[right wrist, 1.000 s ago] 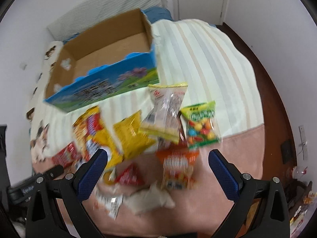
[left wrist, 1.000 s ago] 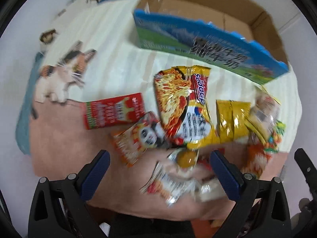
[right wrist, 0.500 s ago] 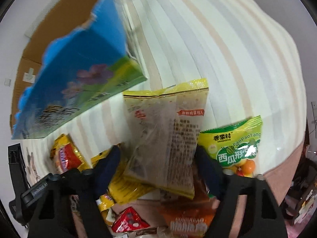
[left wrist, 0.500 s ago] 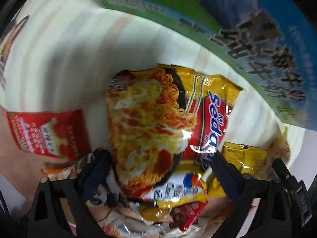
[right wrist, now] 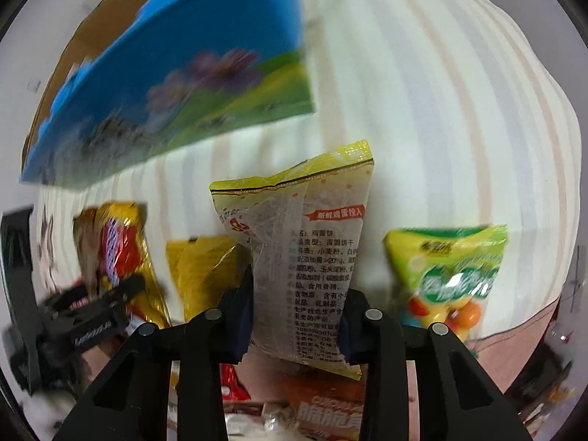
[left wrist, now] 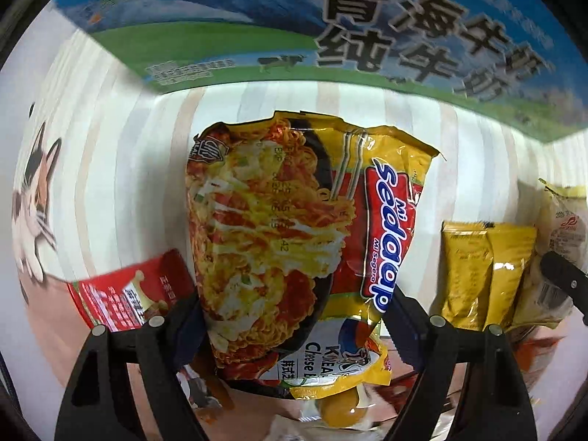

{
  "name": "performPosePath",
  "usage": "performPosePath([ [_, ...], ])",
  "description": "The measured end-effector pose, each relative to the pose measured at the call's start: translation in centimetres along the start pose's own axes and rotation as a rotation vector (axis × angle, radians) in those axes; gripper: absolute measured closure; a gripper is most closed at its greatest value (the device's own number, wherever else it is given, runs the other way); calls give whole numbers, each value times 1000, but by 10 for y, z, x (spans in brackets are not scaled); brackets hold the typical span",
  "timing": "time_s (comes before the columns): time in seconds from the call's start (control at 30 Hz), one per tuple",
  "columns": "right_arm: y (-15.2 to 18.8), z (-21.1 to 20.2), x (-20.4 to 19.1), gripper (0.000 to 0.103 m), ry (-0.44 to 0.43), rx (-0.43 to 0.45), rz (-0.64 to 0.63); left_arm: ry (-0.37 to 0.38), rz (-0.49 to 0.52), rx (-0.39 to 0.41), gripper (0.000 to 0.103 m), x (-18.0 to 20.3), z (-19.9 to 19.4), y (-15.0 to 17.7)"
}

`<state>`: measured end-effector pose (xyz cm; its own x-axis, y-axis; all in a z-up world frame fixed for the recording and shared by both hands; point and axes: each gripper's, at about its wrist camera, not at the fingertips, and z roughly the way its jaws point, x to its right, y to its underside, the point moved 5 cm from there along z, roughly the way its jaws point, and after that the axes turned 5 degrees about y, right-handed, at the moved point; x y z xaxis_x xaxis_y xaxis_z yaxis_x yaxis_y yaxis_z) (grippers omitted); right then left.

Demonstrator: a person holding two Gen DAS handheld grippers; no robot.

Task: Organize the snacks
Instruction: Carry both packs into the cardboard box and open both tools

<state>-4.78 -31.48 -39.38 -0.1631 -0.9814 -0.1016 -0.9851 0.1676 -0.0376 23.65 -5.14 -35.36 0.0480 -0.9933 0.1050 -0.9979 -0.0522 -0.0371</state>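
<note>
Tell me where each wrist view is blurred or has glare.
Left wrist: noodle packet sharp, with glare streaks on its foil; box lettering slightly smeared. Right wrist: egg-biscuit bag readable, blue box and candy bag motion-blurred.

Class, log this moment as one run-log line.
left tool: shut on yellow noodle packet | right tool: shut on clear biscuit bag

- The noodle packet [left wrist: 294,250] is showing "Mi Sedaap" and, lower down, "Korean Cheese", partly cut off.
- The blue carton [left wrist: 367,29] is carrying "青海牛奶 纯牛奶", possibly, as it is blurring at the edge.
- The clear biscuit bag [right wrist: 305,257] is reading "新鲜鸡蛋投入".
</note>
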Motion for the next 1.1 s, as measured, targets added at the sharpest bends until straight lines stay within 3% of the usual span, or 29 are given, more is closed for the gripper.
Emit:
performPosePath([
  [0.27, 13, 15, -20, 55, 62, 11, 64, 56, 15, -9, 16, -6, 18, -3],
  [0.4, 11, 29, -30, 55, 114, 14, 81, 88, 31, 6, 17, -19, 48, 16],
  [0.47, 13, 32, -36, 55, 150, 29, 66, 89, 35, 14, 18, -25, 53, 29],
  [0.53, 13, 38, -51, 64, 175, 46, 49, 83, 31, 22, 18, -32, 60, 24],
  [0.6, 17, 41, -61, 66, 172, 64, 47, 72, 31, 38, 18, -34, 58, 32],
  [0.83, 42, 25, -68, 70, 57, 97, 79, 70, 29, 114, 18, -30, 27, 80],
  [0.9, 49, 15, -72, 70, 12, 109, 71, 55, 88, 110, 18, -31, 11, 97],
  [1.1, 56, -40, -94, 70, -125, 174, 13, 120, 108, 186, 18, -26, -49, 145],
])
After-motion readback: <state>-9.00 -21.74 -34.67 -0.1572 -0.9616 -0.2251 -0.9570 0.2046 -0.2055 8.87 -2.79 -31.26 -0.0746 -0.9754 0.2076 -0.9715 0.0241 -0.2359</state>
